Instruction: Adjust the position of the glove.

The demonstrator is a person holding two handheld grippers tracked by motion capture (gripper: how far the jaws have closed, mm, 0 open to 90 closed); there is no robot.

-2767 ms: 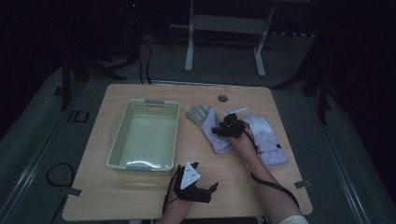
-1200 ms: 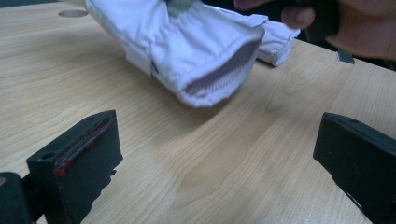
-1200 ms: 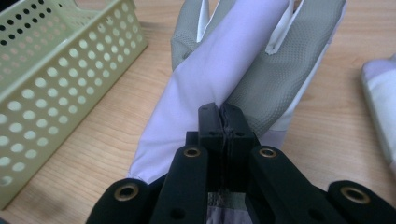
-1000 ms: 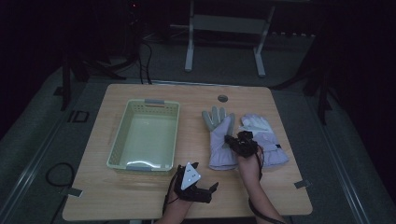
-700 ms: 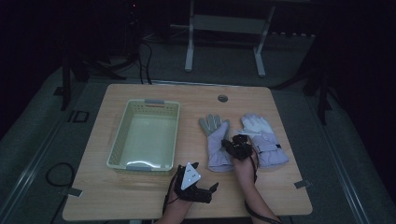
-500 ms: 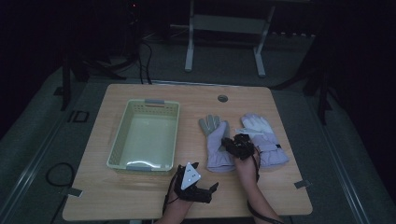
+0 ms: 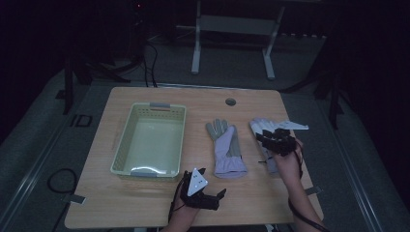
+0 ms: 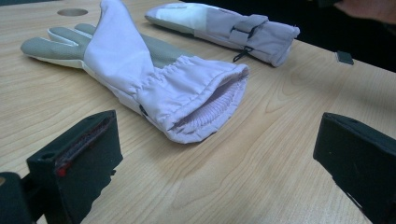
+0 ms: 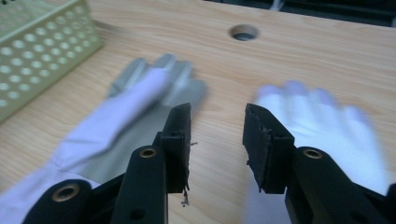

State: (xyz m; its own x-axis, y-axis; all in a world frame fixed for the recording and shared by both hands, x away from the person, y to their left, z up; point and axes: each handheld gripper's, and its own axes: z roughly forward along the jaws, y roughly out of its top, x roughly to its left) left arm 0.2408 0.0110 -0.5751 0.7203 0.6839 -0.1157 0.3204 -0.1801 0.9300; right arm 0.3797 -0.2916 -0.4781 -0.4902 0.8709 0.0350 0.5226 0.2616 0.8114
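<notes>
My right gripper [image 9: 217,140] has just been opening, nothing between its jaws; left gripper [image 7: 205,195] gapes, idle. Drop askew and I'll snag the right glove [image 7: 263,126] and drag it across the surface [image 7: 145,203].

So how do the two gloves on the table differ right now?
The left glove lies apart from both grippers, grey fingers showing beneath a pale fold; the right glove lies partly under the right gripper, pale side up. The right glove has a strap at its cuff. Both are lilac, fingers pointing away from the person.

L glove [image 7: 226,149] lilac/grey, flat, mid-table | R glove [image 7: 270,133] lilac, flat, just beside, apart
</notes>
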